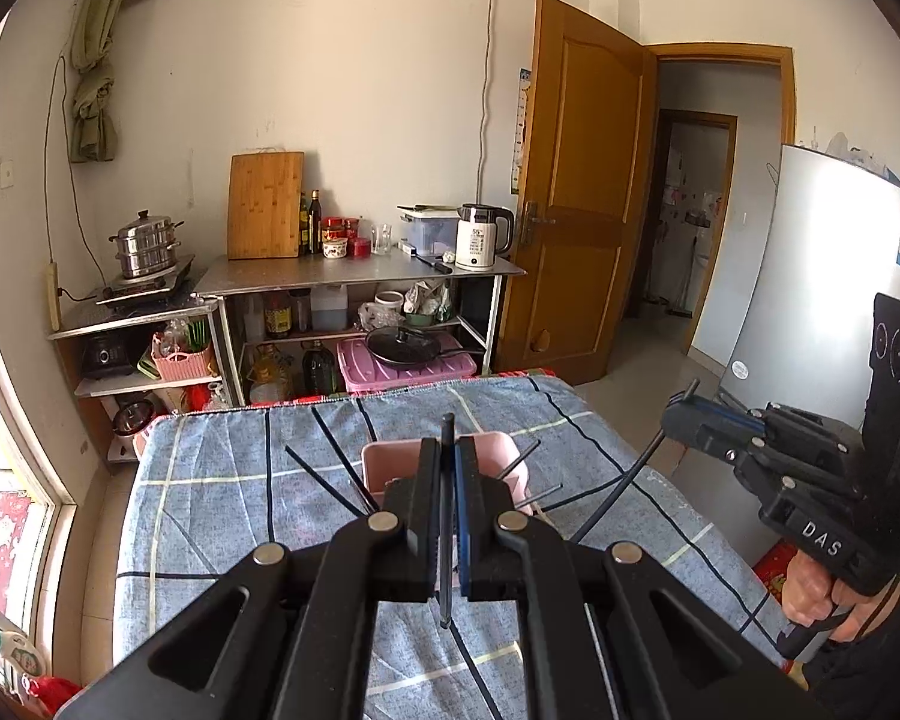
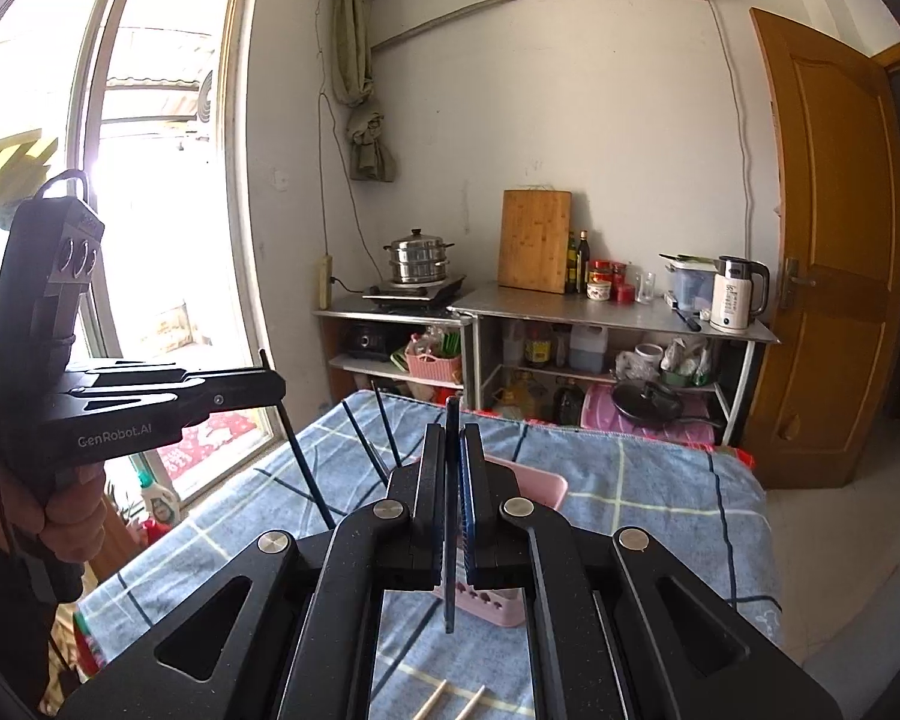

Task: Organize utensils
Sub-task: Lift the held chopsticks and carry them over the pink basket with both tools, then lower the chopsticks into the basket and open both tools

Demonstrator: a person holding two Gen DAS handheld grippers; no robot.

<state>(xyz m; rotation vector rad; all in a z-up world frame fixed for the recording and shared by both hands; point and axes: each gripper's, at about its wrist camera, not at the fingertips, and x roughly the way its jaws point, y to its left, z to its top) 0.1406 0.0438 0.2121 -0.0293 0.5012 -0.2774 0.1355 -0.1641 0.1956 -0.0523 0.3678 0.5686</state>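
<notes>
My left gripper is shut on a black chopstick held upright above a pink utensil holder on the blue checked tablecloth. My right gripper is shut on another black chopstick, above the same pink holder. Several black chopsticks stick out of the holder. In the left wrist view the right gripper is at the right with its chopstick hanging down. In the right wrist view the left gripper is at the left with its chopstick.
Two pale wooden chopsticks lie on the blue tablecloth near me. Beyond the table stand metal shelves with a kettle, cutting board, bottles and a steamer pot. A wooden door and a fridge are at the right.
</notes>
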